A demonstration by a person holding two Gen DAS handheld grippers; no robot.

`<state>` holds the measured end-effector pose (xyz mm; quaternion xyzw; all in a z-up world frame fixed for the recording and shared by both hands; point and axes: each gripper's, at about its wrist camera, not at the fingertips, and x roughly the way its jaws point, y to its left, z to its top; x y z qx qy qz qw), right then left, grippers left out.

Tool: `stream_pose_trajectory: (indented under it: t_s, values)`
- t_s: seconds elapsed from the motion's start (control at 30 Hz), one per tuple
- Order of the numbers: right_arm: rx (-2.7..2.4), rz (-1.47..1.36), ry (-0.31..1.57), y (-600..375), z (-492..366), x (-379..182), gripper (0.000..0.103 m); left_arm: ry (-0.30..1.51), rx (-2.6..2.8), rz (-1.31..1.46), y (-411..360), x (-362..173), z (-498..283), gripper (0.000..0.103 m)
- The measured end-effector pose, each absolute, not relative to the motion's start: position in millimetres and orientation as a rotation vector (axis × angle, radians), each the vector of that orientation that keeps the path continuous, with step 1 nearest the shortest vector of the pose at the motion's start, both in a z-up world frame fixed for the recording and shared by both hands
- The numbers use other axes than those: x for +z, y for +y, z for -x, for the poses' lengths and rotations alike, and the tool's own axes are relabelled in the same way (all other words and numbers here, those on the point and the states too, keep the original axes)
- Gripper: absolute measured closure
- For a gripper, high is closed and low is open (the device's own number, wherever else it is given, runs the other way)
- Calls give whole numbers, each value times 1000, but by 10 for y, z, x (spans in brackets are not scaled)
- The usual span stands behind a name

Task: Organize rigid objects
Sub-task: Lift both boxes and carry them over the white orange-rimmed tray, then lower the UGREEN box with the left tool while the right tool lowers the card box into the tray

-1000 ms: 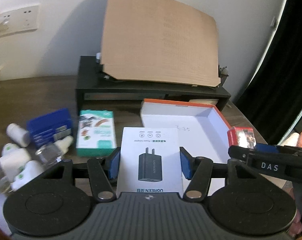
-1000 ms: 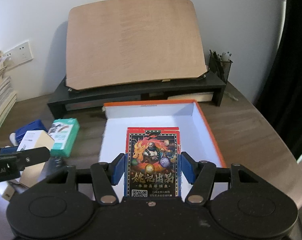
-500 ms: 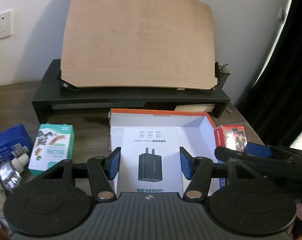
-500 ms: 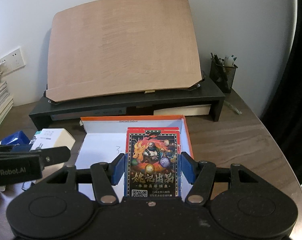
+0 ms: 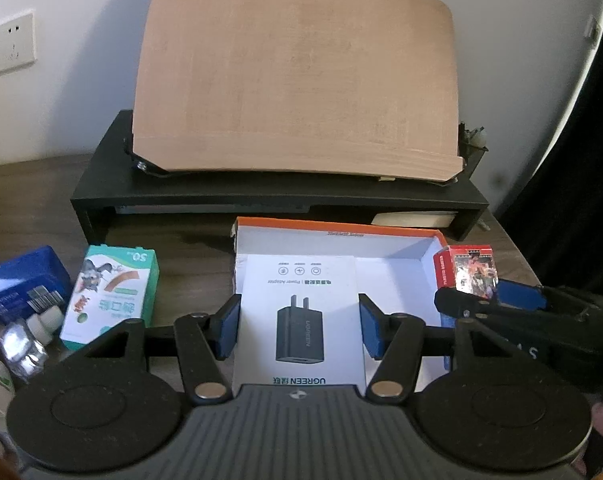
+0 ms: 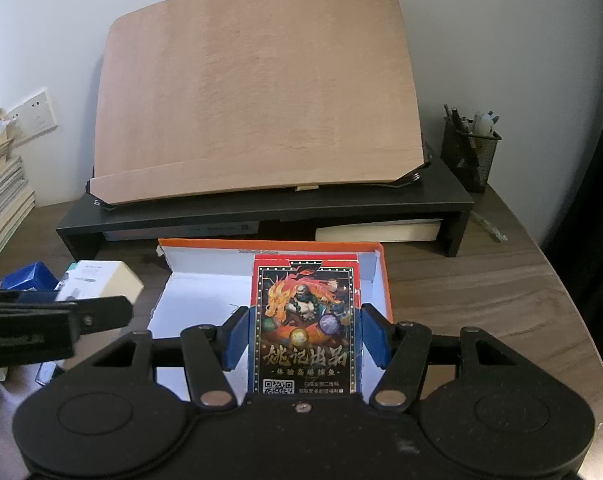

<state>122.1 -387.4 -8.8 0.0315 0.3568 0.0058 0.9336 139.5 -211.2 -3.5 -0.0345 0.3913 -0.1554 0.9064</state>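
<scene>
My left gripper [image 5: 298, 326] is shut on a white charger box [image 5: 299, 304] printed with a black power adapter, held over the left half of an open white box with an orange rim [image 5: 341, 229]. My right gripper [image 6: 305, 336] is shut on a red playing-card box [image 6: 305, 320] with dragon artwork, held over the right part of the same orange-rimmed box [image 6: 261, 245]. The card box [image 5: 467, 268] and right gripper also show at the right of the left wrist view. The charger box [image 6: 101, 280] shows at the left of the right wrist view.
A green-and-white box [image 5: 111, 292], a blue box [image 5: 25, 284] and several small white bottles [image 5: 5, 356] lie left of the open box. A black desk riser [image 5: 277, 196] with a tilted wooden board [image 5: 301, 76] stands behind. A mesh pen holder [image 6: 469, 152] is at right, stacked papers [image 6: 1, 200] at left.
Both grippers moved with their boxes: the left one shifted right from the bottles to above the open box, and the right one pulled back and to the right over its right side.
</scene>
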Motion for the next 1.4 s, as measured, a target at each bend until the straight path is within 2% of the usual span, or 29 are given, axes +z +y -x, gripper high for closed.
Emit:
stream_pose_trajectory:
  t_s: [1.4]
  values:
    - [21, -41, 803, -3895, -1381, -240, 32, 846, -293, 83, -2300, -298, -1516, 44]
